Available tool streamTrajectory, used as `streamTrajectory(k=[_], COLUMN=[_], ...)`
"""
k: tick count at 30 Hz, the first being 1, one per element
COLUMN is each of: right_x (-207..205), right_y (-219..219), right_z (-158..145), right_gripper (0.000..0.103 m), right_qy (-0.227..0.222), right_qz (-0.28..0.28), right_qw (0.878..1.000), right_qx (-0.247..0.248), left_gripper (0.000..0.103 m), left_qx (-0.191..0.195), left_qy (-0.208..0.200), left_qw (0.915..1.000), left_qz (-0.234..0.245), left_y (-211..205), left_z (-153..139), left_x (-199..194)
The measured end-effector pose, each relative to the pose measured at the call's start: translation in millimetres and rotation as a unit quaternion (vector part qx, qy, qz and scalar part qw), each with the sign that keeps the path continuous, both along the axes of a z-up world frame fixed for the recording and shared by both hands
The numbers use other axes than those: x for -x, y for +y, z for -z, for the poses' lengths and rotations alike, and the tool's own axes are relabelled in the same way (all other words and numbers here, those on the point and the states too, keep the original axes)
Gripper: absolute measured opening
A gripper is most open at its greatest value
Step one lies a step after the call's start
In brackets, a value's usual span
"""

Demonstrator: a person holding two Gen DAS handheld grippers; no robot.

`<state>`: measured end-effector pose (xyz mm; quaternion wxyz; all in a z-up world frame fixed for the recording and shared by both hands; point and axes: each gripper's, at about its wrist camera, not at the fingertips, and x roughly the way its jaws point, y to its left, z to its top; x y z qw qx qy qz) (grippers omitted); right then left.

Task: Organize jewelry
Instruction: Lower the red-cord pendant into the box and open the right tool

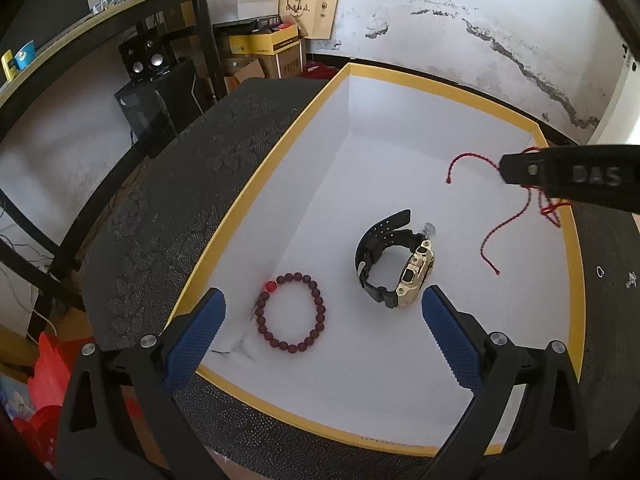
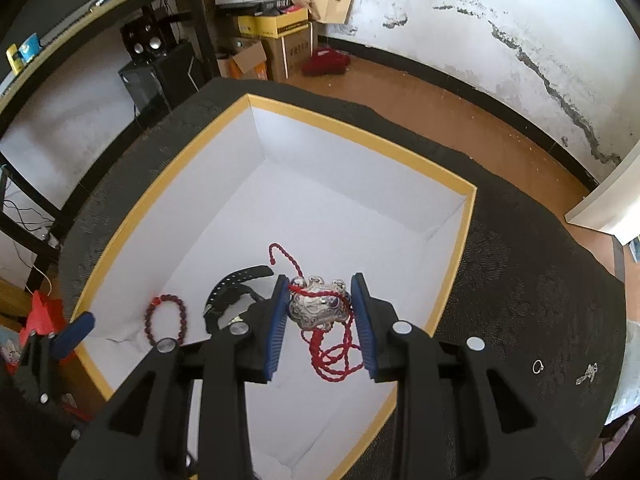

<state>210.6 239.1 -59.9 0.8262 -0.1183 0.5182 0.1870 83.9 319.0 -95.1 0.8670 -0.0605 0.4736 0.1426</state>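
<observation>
A white box with a yellow rim (image 1: 440,84) (image 2: 360,130) sits on the dark table. Inside lie a dark red bead bracelet (image 1: 291,312) (image 2: 167,320) and a black and gold watch (image 1: 394,266) (image 2: 230,284). My right gripper (image 2: 320,304) is shut on a silver lock pendant (image 2: 316,306) with a red cord (image 2: 336,356) and holds it above the box floor. The cord (image 1: 500,236) hangs from that gripper (image 1: 505,170) in the left wrist view. My left gripper (image 1: 322,312) is open and empty over the box's near end, between bracelet and watch.
A small silver ring (image 2: 537,367) (image 1: 599,271) and a small silver charm (image 2: 586,374) (image 1: 631,279) lie on the dark table (image 2: 520,280) right of the box. Shelves, speakers (image 1: 146,60) and cardboard boxes (image 2: 276,24) stand behind on the left. The cracked wall is behind.
</observation>
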Motion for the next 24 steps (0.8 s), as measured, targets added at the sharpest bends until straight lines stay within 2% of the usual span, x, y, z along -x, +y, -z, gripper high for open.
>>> streamTrajectory(k=[8,15,16,17,18,19,20,24], right_x=[-15,-17,-16,-15,-14,-14,-13,-10], right_y=[6,5,5,5,5,4,4,3], right_z=[26,25,25,23,20,17,13,1], right_gripper=[0.032,0.032,0.038,0.058,0.071,0.088,0.096,0.096], right_qy=[0.023,0.019,0.018,0.015,0.011,0.007,0.003,-0.013], right_qz=[0.009,0.01,0.008,0.007,0.007,0.005,0.002,0.004], right_qw=[1.0,1.0,1.0,1.0,1.0,1.0,1.0,1.0], right_qx=[0.012,0.007,0.007,0.005,0.001,-0.006,-0.017,-0.012], left_gripper=[0.096,0.096,0.096,0.096,0.096,0.096,0.096,0.096], left_qx=[0.008,0.011,0.011,0.011,0.012,0.012,0.014,0.016], left_qy=[0.001,0.002,0.001,0.0,-0.002,-0.003,-0.004,-0.008], left_qw=[1.0,0.9999,0.9999,0.9999,0.9999,0.9999,0.9999,0.9998], left_qz=[0.0,0.0,0.001,0.002,0.002,0.002,0.001,0.003], left_y=[0,-1,-2,-2,-3,-3,-3,-5], left_z=[1,1,0,0,-1,-1,-1,-4], left_x=[1,1,1,1,1,2,2,3])
